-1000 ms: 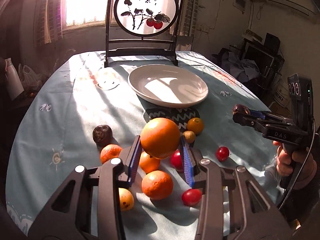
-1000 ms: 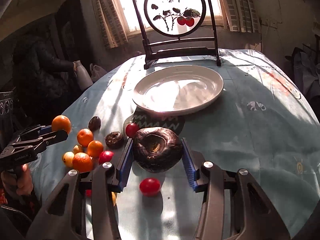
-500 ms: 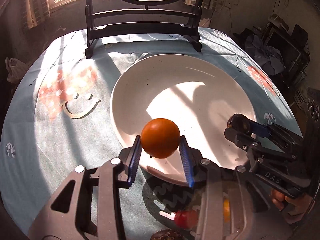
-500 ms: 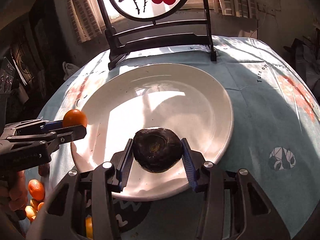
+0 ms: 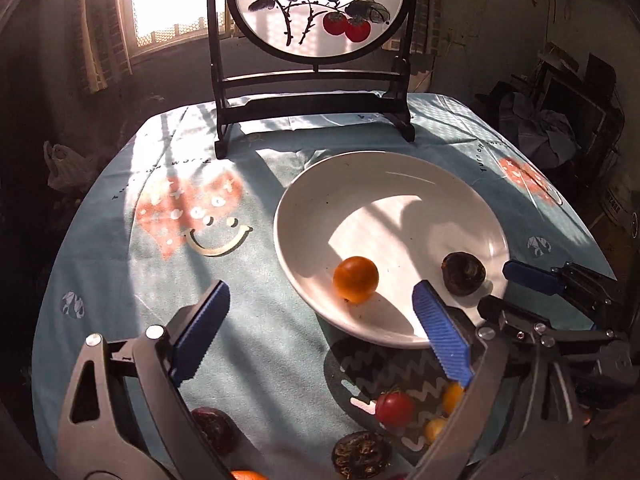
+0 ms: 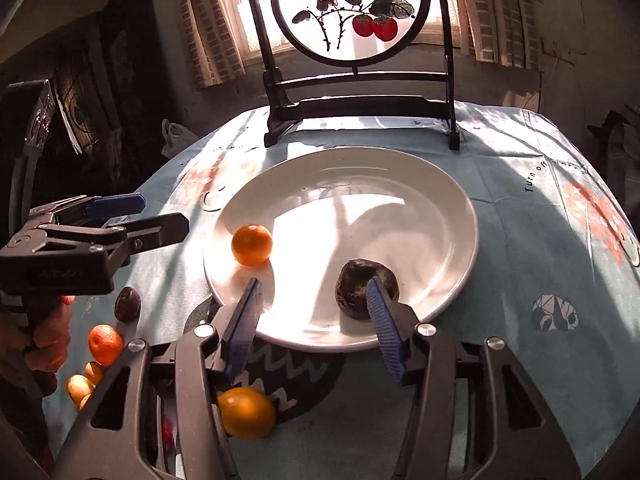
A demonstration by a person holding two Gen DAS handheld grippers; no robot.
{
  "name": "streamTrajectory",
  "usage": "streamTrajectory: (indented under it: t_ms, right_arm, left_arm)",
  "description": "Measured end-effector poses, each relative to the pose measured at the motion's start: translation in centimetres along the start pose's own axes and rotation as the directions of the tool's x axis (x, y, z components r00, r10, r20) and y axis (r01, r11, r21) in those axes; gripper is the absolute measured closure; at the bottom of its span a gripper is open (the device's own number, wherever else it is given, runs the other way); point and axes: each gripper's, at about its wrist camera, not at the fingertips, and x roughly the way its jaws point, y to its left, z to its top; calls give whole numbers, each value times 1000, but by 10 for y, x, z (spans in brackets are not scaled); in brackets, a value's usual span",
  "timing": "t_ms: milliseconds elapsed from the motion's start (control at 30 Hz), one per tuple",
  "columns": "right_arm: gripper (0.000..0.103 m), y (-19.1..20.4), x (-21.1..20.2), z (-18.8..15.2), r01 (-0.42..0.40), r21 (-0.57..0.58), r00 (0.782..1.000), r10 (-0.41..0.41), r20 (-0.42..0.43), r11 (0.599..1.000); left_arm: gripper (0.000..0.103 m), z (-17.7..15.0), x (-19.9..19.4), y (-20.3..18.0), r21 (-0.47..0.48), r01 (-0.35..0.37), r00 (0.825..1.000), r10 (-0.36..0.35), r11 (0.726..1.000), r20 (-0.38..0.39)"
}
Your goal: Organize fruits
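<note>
1. Your left hand-held gripper [image 5: 320, 328] gripped the orange [image 5: 355, 285] half a second ago; now its jaws are swinging wide apart with nothing between the blue pads, and the orange lies free on the near part of the white plate [image 5: 320, 184].
2. Your right hand-held gripper [image 6: 312, 312] clamped the dark wrinkled fruit [image 6: 356, 280] half a second ago. Its jaws are now opening: the left pad stands clear, while the right pad overlaps the fruit in the right wrist view, and you cannot tell whether it touches. The fruit sits on the plate's near right part, well apart from the orange.
3. Both hand-held grippers have drawn back from over the plate towards its near rim, so the patterned dark mat [image 6: 296, 376] under that rim shows again.
4. Nearest you on the bench [image 5: 120, 280], beneath the left hand-held gripper, lie a cherry tomato [image 5: 394, 409], two small yellow fruits [image 5: 453, 397], and two dark fruits [image 5: 362, 454].
5. The right wrist view shows another orange-yellow fruit [image 6: 247, 412] at the mat's near edge and a mandarin [image 6: 105, 344] beside your left hand [image 6: 48, 344].
6. Beyond the plate, the round painted screen [image 5: 320, 4] stands on its dark frame at the bench's far side, against the sunlit window.
</note>
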Motion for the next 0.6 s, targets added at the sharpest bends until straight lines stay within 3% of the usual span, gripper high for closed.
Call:
streamTrajectory:
  t_ms: [167, 400, 500, 600]
  right_arm:
    - [48, 35, -27, -29, -122, -118, 992, 120, -26, 985]
    - [47, 83, -66, -90, -263, -290, 965, 249, -83, 920]
    - [47, 92, -77, -111, -303, -286, 953, 283, -112, 909]
    - [48, 96, -75, -125, -279, -258, 957, 245, -156, 925]
  left_arm:
    - [3, -46, -52, 45, -83, 7, 1000, -5, 997, 25]
    - [3, -125, -97, 84, -169, 69, 998, -67, 983, 19]
    - [3, -151, -105, 78, -121, 69, 998, -70, 990, -1]
    - [3, -173, -103, 66, -20, 55, 998, -56, 998, -30]
